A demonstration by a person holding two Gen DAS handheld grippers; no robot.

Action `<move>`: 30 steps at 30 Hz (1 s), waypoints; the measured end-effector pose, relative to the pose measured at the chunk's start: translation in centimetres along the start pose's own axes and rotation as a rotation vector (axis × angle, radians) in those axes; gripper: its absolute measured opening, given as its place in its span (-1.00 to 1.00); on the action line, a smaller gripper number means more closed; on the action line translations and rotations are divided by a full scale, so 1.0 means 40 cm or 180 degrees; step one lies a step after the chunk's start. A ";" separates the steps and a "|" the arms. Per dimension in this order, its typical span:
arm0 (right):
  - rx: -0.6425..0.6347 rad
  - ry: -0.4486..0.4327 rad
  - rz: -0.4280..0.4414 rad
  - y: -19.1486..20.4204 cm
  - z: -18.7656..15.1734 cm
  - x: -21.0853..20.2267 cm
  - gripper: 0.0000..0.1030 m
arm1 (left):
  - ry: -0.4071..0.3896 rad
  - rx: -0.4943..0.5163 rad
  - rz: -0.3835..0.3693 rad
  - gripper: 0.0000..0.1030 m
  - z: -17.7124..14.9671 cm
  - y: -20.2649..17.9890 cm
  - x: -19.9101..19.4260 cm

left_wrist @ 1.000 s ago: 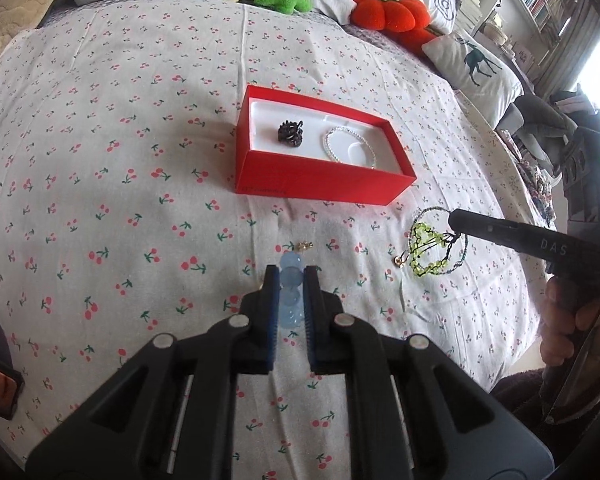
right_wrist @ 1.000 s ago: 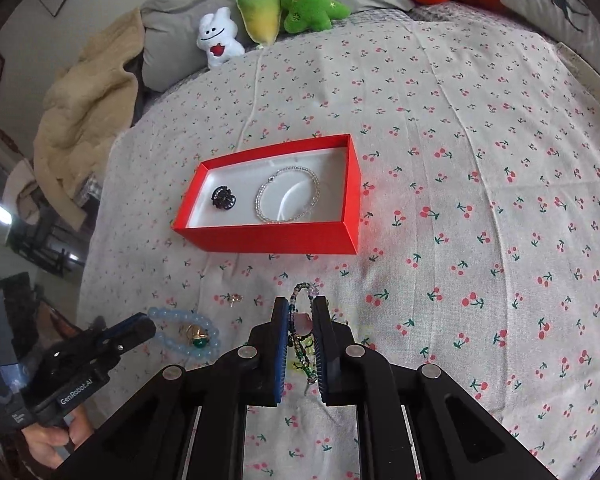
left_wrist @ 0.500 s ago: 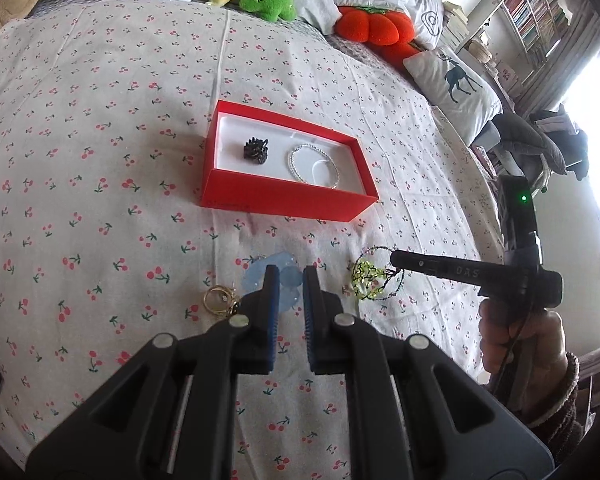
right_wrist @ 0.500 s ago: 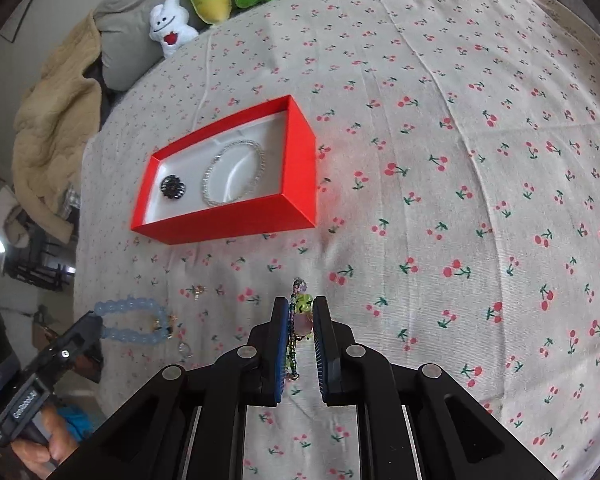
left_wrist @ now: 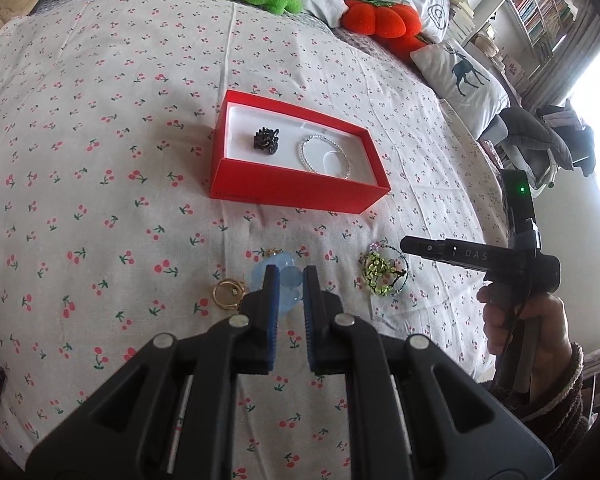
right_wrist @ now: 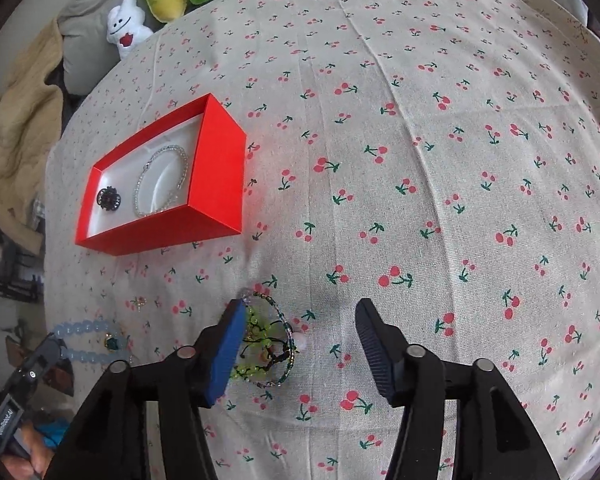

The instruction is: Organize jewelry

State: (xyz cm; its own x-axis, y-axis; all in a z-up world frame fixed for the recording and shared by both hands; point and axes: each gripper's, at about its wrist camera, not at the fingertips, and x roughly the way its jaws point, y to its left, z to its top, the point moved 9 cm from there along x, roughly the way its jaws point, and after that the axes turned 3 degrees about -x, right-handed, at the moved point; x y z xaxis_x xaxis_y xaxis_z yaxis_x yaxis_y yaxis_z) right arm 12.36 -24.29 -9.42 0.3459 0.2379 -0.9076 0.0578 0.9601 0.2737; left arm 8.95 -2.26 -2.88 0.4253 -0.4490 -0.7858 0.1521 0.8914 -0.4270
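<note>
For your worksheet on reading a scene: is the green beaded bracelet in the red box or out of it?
Out. The green beaded bracelet lies on the cherry-print sheet, apart from the red box, between the right gripper's just-opened jaws.

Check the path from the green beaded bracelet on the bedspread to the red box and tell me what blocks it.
Nothing visible blocks it. Only bare cherry-print bedspread lies between the green beaded bracelet and the open red box. The right tongs have just been opening; the bracelet lies loose beside one finger.
</note>
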 end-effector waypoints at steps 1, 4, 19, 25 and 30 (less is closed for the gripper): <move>-0.0047 -0.0011 0.0005 0.008 0.002 -0.001 0.20 | 0.0000 0.0003 0.0004 -0.75 0.000 0.000 0.000; -0.0127 -0.0003 -0.0027 0.027 0.007 0.009 0.16 | -0.0001 0.0013 0.0020 -0.75 0.000 0.001 0.001; -0.0615 -0.0121 0.0132 0.124 -0.005 -0.022 -0.93 | -0.0026 -0.0003 -0.0011 -0.75 0.009 -0.007 -0.009; -0.0709 -0.0305 0.0276 0.176 -0.012 -0.097 -0.93 | -0.0088 -0.0016 -0.0027 -0.75 0.023 -0.019 -0.024; -0.0669 -0.0439 0.0414 0.211 0.006 -0.136 -0.93 | -0.0187 -0.0056 -0.0093 -0.75 0.055 -0.037 -0.036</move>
State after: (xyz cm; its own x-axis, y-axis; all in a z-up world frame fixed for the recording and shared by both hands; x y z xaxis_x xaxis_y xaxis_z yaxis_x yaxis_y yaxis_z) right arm 11.18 -17.51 -2.07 0.4628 0.3527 -0.8132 -0.1861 0.9356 0.2999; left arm 10.07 -2.78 -0.12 0.4726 -0.4699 -0.7455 0.1496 0.8765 -0.4576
